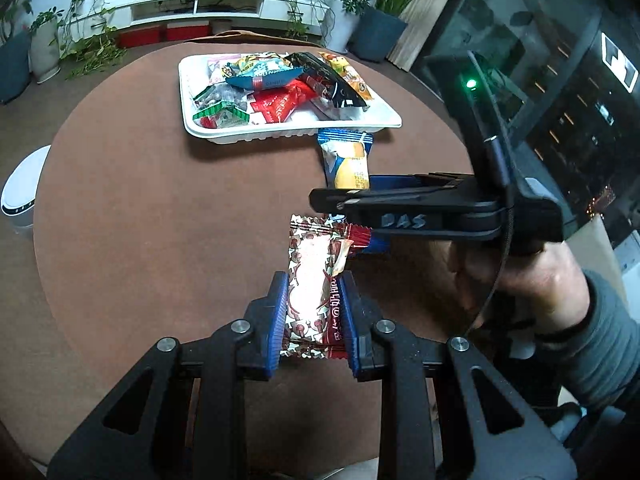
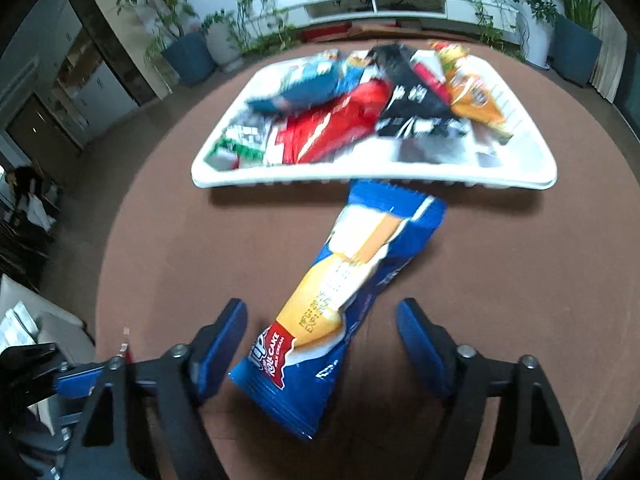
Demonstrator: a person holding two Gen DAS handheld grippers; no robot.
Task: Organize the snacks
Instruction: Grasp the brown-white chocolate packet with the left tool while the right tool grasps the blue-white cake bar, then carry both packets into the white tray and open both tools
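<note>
Left gripper is clamped on a red-and-white patterned snack pack, both blue pads pressed against its long sides, pack sticking out forward past the fingertips over the brown round table. Right gripper is released, jaws spread wide, with the blue roll cake pack lying flat on the table between them; neither pad is touching it in the right wrist view. In the left wrist view the same roll cake pack shows beyond the right gripper, which comes in side-on from the table's right edge, held by the person's hand. The roll cake's far end sits just beside the near rim of the white tray, possibly touching, can't tell. The tray sits toward the far edge of the table, piled with mixed snack packs: a red pack in the middle, a black one right of it, an orange one at the tray's right end, a blue one on top toward the left, a green-and-white one at the near left corner. The right wrist view is motion-blurred on the tray, so labels there are unreadable. The tray's near right corner is bare.
</note>
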